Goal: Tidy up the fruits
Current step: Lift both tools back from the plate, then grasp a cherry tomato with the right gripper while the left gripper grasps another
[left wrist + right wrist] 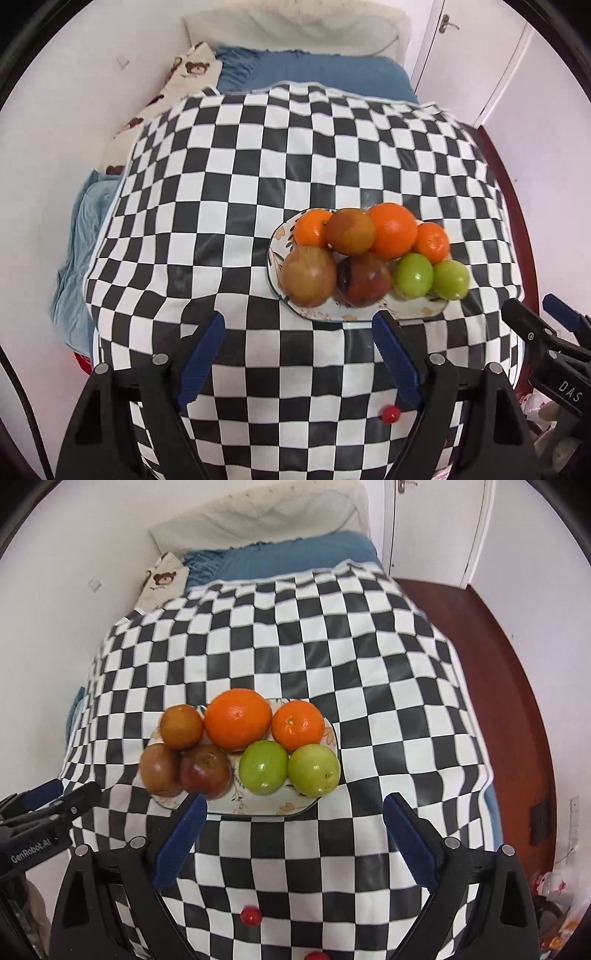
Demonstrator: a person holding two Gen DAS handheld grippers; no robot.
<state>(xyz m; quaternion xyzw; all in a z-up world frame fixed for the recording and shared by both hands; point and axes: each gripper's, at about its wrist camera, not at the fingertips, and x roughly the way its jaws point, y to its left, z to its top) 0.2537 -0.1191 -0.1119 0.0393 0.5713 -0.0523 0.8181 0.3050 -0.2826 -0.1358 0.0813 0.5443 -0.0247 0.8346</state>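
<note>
A flowered plate (354, 314) (258, 805) sits on the checkered cloth and holds several fruits. Three oranges lie at its back, the biggest (392, 230) (238, 718) in the middle. Three reddish-brown apples (309, 277) (205, 770) are on the left. Two green apples (413, 275) (314, 770) are at the front right. My left gripper (299, 321) is open and empty just in front of the plate. My right gripper (295, 805) is open and empty, also just short of the plate. Each gripper shows at the edge of the other's view.
The black-and-white checkered cloth (258, 184) (369, 683) covers a table. A small red fruit (390, 413) (251, 915) lies on the cloth near me. Behind are a blue bed (314, 72) and a white pillow (266, 513). A door (436, 524) and wooden floor (517, 686) are to the right.
</note>
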